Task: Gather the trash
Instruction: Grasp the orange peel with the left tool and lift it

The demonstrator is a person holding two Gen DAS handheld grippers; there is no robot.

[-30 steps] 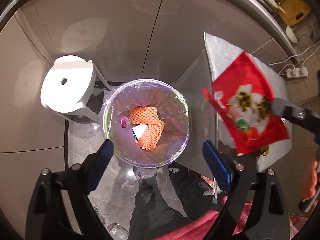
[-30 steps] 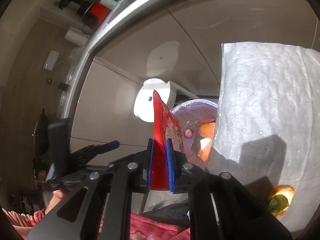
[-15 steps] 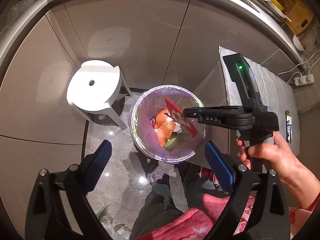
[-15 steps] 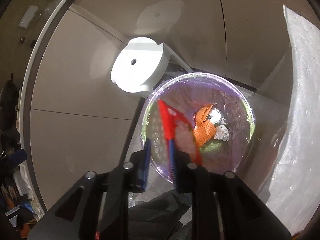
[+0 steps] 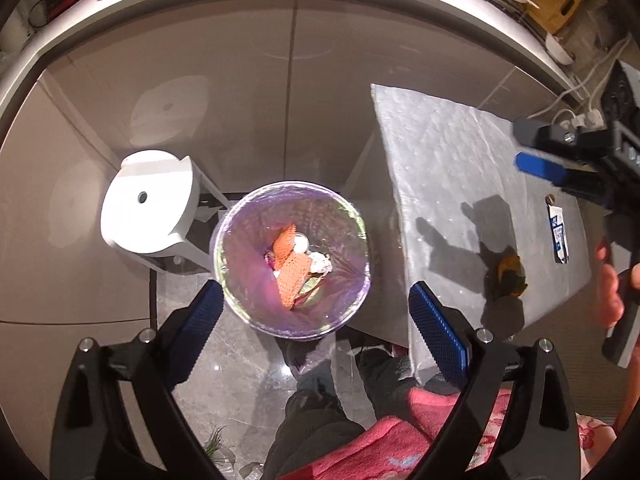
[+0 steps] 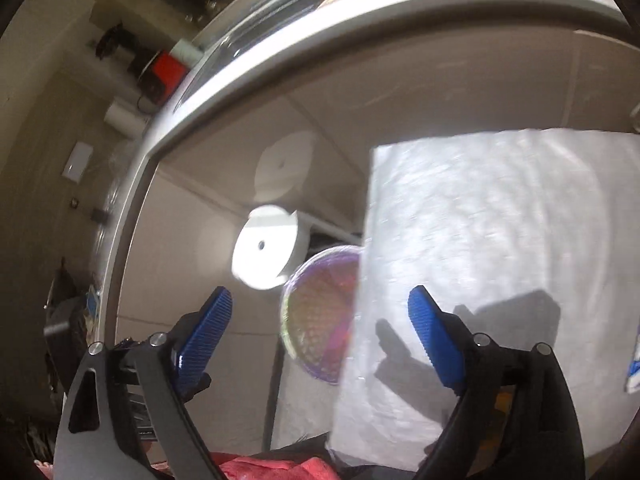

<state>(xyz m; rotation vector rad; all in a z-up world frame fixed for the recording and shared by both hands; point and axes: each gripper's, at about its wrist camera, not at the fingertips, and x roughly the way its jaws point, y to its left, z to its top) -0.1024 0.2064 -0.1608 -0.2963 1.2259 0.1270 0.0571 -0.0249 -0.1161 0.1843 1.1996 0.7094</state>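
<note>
The left claw (image 5: pixel 316 320) is held pointing downward with its blue-padded fingers (image 5: pixel 436 328) spread wide and nothing between them. The right claw (image 6: pixel 320 334) is likewise spread wide and empty, gripped at its handle by the right hand (image 5: pixel 614 280)

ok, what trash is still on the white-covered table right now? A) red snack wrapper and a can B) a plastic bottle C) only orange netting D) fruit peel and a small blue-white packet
D: the left wrist view shows a fruit peel and a small blue-white packet lying on the white-covered table, while the orange netting sits inside the lined trash bin.
</note>
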